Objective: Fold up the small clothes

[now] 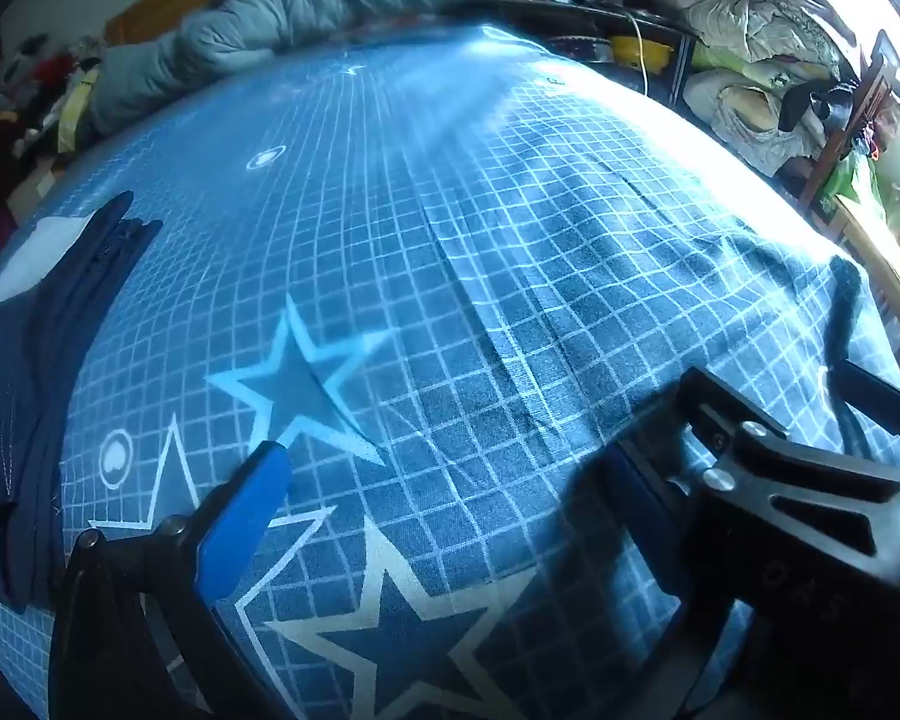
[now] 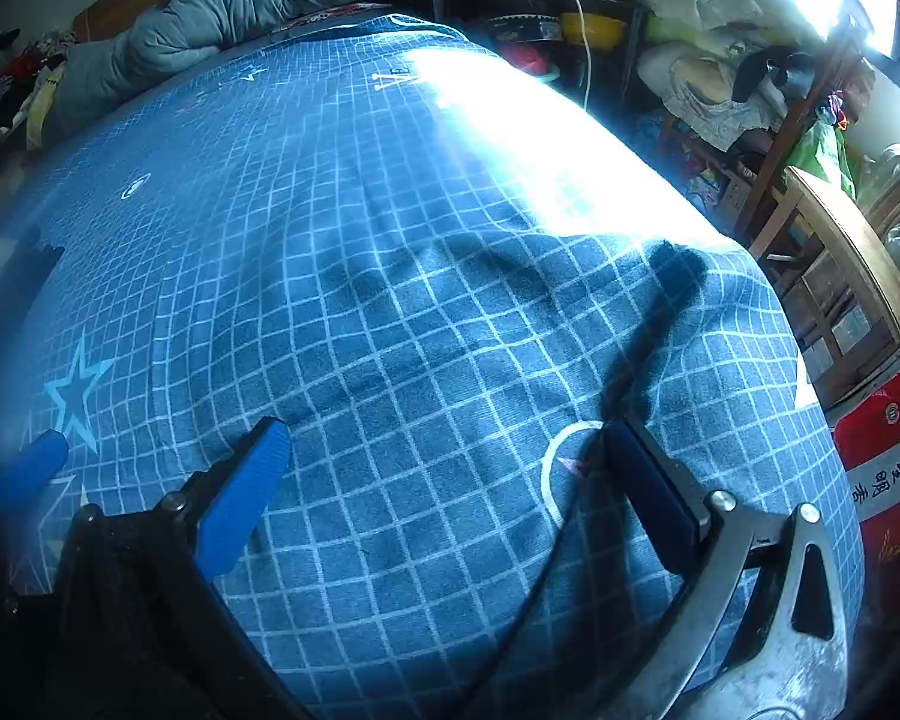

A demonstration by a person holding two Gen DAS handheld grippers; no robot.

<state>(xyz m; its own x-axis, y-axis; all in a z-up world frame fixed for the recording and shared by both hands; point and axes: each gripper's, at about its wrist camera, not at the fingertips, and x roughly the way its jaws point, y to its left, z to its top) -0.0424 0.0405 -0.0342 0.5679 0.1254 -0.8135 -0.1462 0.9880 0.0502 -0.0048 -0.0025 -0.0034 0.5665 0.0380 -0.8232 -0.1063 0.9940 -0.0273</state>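
A dark navy garment (image 1: 24, 396) lies crumpled at the left edge of the bed, with a white piece (image 1: 36, 252) under its far end. It shows only as a blurred dark edge (image 2: 24, 276) in the right wrist view. My left gripper (image 1: 450, 468) is open over the blue grid sheet (image 1: 450, 210), to the right of the garment, with nothing between its blue fingers (image 1: 246, 522). My right gripper (image 2: 444, 438) is also open and empty, farther right over the sheet (image 2: 360, 240). A blue finger (image 2: 30, 468) of the left gripper shows at its left.
A grey-blue quilt (image 1: 282, 18) is bunched along the bed's far end. Soft toys (image 2: 12, 78) lie at the far left. Cluttered shelves and bundled bedding (image 2: 708, 84), a wooden chair (image 2: 840, 252) and a red bag (image 2: 888, 456) crowd the bed's right side.
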